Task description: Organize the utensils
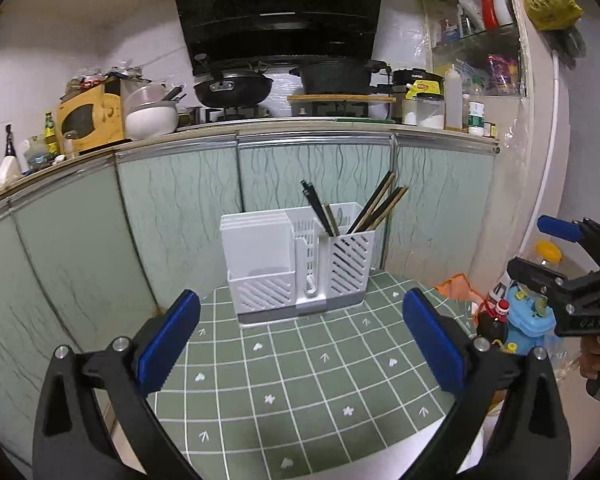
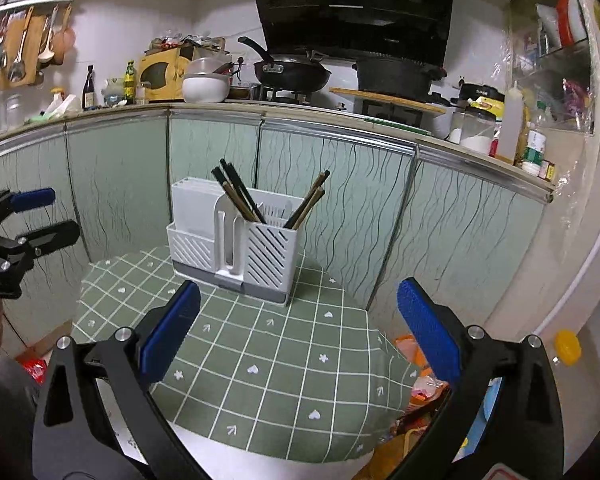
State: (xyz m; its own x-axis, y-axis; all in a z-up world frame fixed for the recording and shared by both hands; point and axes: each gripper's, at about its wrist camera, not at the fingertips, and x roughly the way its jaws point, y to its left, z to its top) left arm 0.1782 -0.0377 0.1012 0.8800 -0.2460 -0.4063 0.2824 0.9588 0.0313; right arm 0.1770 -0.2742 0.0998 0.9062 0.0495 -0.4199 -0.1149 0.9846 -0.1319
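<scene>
A white slotted utensil holder (image 1: 300, 268) stands at the far edge of a small table with a green checked cloth (image 1: 300, 380); it also shows in the right wrist view (image 2: 236, 236). Dark and wooden chopsticks (image 1: 376, 206) lean in its right compartments, two bundles in the right wrist view (image 2: 240, 196). My left gripper (image 1: 300, 344) is open and empty above the cloth, short of the holder. My right gripper (image 2: 300, 336) is open and empty too; it shows at the right of the left wrist view (image 1: 540, 248). The left gripper shows at the left of the right wrist view (image 2: 44, 216).
Pale green cabinet doors (image 1: 180, 208) stand right behind the table under a cluttered counter with a wok (image 1: 232, 88) and pot (image 1: 336, 76). Bottles and a blue toy (image 1: 528, 316) sit to the table's right, with orange bags (image 2: 416, 384) beside it.
</scene>
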